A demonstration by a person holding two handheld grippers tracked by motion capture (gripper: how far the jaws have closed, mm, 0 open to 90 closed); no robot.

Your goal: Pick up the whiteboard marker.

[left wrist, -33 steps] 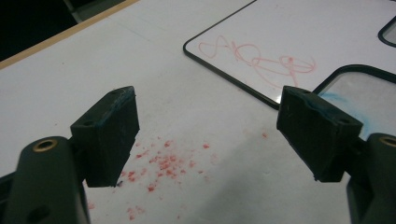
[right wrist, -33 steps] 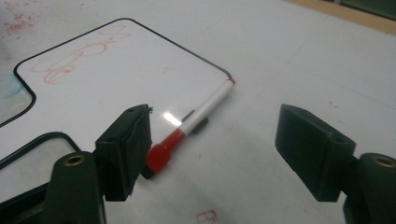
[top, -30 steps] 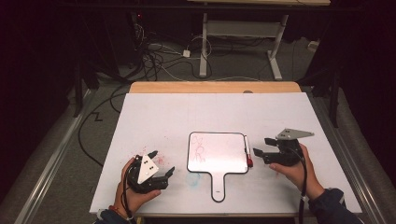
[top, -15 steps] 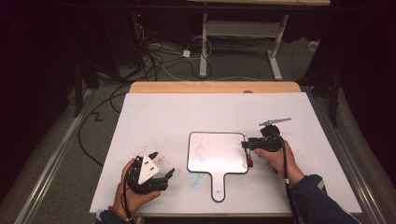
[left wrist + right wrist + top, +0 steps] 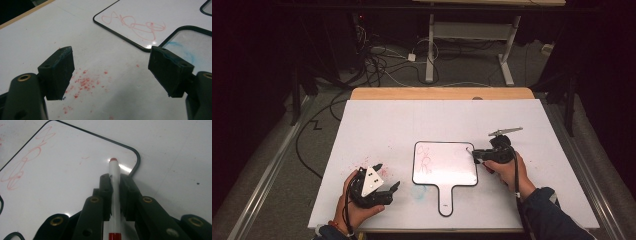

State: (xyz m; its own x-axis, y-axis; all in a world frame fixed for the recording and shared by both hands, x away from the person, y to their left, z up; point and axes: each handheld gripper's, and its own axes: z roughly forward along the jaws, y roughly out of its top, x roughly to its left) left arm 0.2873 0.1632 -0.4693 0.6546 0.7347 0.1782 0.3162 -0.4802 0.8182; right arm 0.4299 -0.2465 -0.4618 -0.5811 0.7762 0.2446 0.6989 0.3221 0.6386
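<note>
Two black jaws of the right gripper point(image 5: 114, 187) have just been closing and now pinch a slim white marker point(image 5: 113, 192) with red ends between them. The marker lies along the jaws, its far red end poking out over the right corner of the small paddle-shaped whiteboard point(image 5: 447, 165), which rests flat on the big white sheet point(image 5: 377, 125) covering the table, a little right of centre and toward the near edge. A red scribble point(image 5: 426, 161) sits on the board's left part.

The marker looks light, stiff and smooth, so it probably slips or twists if gripped at a tip; my judgement is that the barrel's middle, where the pads press now, is the sound place to hold it, firmly but without much force. The board itself seems thin and light and could slide on the sheet when the tip pushes across it.

In the high view the right gripper point(image 5: 484, 156) lies nearly level, pointing left at the board's right edge, the hand wrapped round it from the near right, forearm entering from the near right corner. The left gripper point(image 5: 384, 182) rests on the sheet at the near left, jaws spread wide with nothing between them, above red specks point(image 5: 83, 83) on the sheet, the hand cupping it from below.
</note>
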